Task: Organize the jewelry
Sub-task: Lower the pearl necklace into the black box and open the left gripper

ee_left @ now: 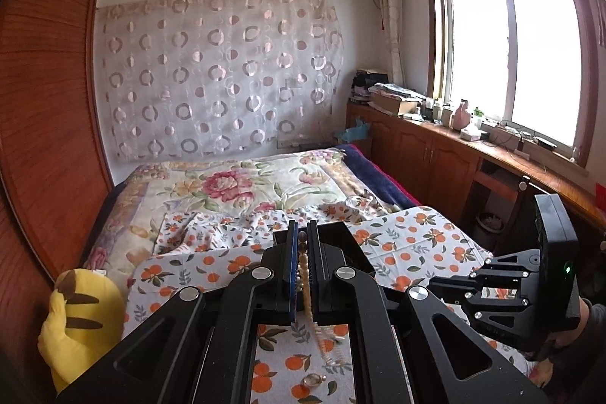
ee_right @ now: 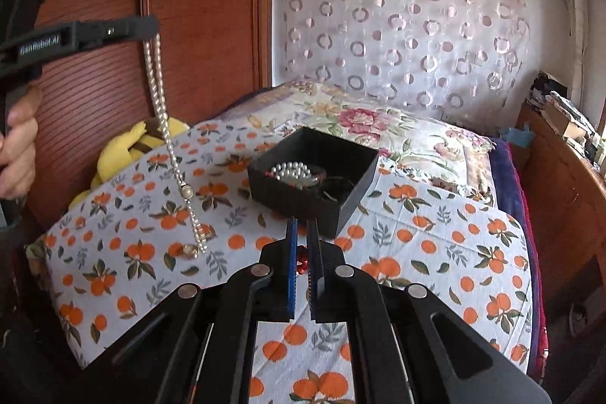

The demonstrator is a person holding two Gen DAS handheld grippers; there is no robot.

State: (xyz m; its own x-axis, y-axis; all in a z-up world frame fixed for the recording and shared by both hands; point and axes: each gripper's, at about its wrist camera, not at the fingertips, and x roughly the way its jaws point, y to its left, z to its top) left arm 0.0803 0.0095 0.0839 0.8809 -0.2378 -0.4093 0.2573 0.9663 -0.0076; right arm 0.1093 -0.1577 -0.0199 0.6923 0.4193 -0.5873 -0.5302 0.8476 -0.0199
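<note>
Bedroom: bed spread with an orange-print sheet (ee_right: 435,252) over a floral quilt (ee_left: 227,184); circle-pattern curtain (ee_left: 219,74) on the far wall, window (ee_left: 511,55) at 2 o'clock in the left wrist view. Left to right in the right wrist view: wardrobe (ee_right: 113,82); left gripper (ee_right: 149,25) at 10 o'clock, raised, fingers clamped on a pearl necklace (ee_right: 166,139) that hangs down until its lower end touches the sheet beside a ring (ee_right: 188,250); yellow plush (ee_right: 128,146) behind, at the bed's edge; black box (ee_right: 352,184) at centre on the sheet, silver beads (ee_right: 293,172) and other pieces inside; right gripper (ee_right: 302,252) at 6 o'clock, fingers closed on a small red item (ee_right: 302,262), just short of the box.
</note>
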